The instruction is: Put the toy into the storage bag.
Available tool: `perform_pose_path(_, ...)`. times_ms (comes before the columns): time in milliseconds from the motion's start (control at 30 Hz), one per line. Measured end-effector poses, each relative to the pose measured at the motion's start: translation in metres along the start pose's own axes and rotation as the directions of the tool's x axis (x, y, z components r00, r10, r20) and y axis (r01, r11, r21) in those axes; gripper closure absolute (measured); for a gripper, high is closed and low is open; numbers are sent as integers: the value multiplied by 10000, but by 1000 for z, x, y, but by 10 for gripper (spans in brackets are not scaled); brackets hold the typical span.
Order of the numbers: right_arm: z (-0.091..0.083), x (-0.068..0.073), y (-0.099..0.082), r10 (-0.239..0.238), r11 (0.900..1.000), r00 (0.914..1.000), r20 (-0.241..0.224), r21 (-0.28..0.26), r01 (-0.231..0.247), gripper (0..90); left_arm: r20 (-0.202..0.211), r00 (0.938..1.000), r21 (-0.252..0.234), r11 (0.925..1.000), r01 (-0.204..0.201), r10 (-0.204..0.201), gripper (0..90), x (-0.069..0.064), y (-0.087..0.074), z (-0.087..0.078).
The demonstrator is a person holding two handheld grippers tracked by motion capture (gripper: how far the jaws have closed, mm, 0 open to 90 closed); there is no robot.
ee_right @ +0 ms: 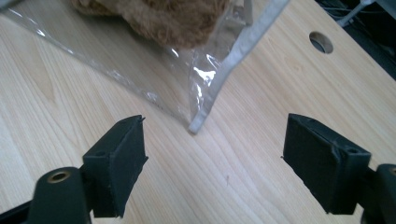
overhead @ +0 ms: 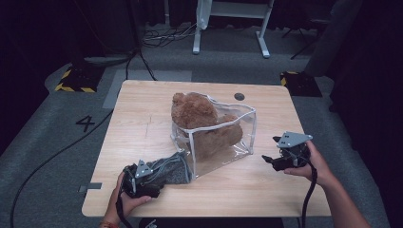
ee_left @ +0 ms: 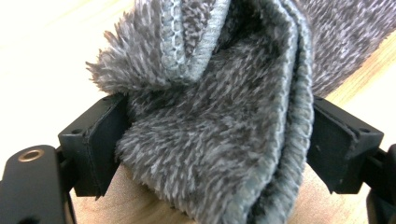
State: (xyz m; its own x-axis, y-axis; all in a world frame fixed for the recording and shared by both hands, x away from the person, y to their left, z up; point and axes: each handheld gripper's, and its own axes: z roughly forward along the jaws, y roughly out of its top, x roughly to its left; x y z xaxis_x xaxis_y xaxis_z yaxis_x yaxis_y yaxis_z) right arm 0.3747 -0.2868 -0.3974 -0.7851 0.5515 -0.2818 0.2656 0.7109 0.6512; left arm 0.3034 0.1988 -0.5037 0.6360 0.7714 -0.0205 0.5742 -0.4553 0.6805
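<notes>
A clear plastic zip bag (overhead: 239, 124) with white trim stands mid-table, and a brown plush toy (overhead: 195, 111) sits in it, partly sticking out of the top. A grey fleece cloth (overhead: 173, 168) lies against the bag's near-left side. My left gripper (overhead: 159, 179) is shut on this cloth (ee_left: 210, 130), which is bunched tight between both pads (ee_left: 105, 144). My right gripper (overhead: 271, 149) hovers open just right of the bag. In the right gripper view the bag's white-edged corner (ee_right: 198, 123) lies ahead of the open gripper (ee_right: 215, 158), with brown plush (ee_right: 163, 18) behind the film.
The wooden table (overhead: 138, 123) has a round cable hole (overhead: 239, 96) at its far right, also seen as the hole (ee_right: 321, 42). Bare wood lies left of the bag and along the front edge. Cables and a white desk frame (overhead: 261, 28) are on the floor beyond.
</notes>
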Motion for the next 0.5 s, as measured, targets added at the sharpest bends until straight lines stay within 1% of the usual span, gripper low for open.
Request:
perform_pose_path(167,2,1,-13,124,9997,9999,113,231,-126,216,0,10000,1,10000,2,-2,152,0,0,0)
perform_pose_path(200,3,2,-15,125,9996,9999,60,250,-127,215,2,10000,1,10000,2,-2,152,0,0,0)
perform_pose_path(333,5,4,-26,149,9994,9999,86,309,-151,215,2,10000,-1,10000,0,0,151,0,0,0)
perform_pose_path(367,5,5,-28,222,9992,9997,88,333,-225,214,0,10000,-3,10000,3,-3,151,0,0,0)
perform_pose_path(433,4,6,-33,241,9994,9997,28,249,-241,215,2,10000,-1,10000,3,-3,152,0,0,0)
perform_pose_path(500,5,6,-39,317,9991,9995,-7,281,-316,215,-1,10000,-2,10000,2,-2,152,0,0,0)
